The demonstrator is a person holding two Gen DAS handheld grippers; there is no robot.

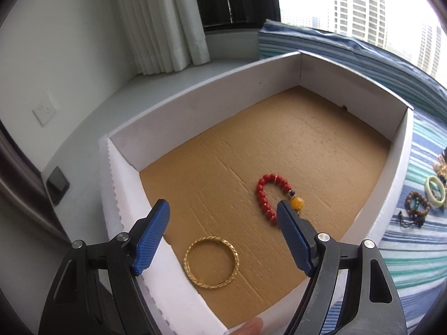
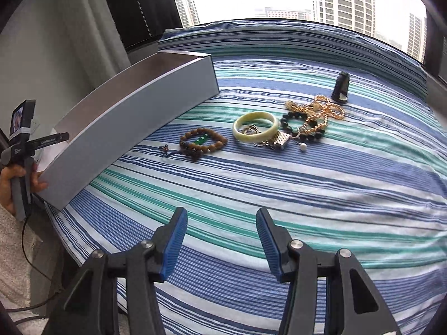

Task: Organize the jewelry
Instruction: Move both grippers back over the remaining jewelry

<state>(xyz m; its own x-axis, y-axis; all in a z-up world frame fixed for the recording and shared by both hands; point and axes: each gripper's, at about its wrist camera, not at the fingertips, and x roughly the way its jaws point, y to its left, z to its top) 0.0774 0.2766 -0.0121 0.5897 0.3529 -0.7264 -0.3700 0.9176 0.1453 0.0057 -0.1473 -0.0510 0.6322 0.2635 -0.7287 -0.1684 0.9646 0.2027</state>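
Note:
In the left wrist view a white box (image 1: 195,97) with a brown cardboard floor holds a gold bangle (image 1: 211,262) and a red bead bracelet (image 1: 272,198) with a yellow bead. My left gripper (image 1: 223,212) is open and empty above the box's near edge. In the right wrist view my right gripper (image 2: 222,217) is open and empty over the striped bedspread (image 2: 307,195). Ahead of it lie a brown bead bracelet (image 2: 202,143), a pale green bangle (image 2: 255,127), a gold chain (image 2: 318,114) tangled with black beads, and a small silver clasp piece (image 2: 280,139).
The box (image 2: 134,128) stands left of the jewelry pile. A small dark cone-shaped object (image 2: 341,88) stands behind the pile. The left hand-held gripper (image 2: 19,150) shows at the far left. A window, curtain and wall lie behind.

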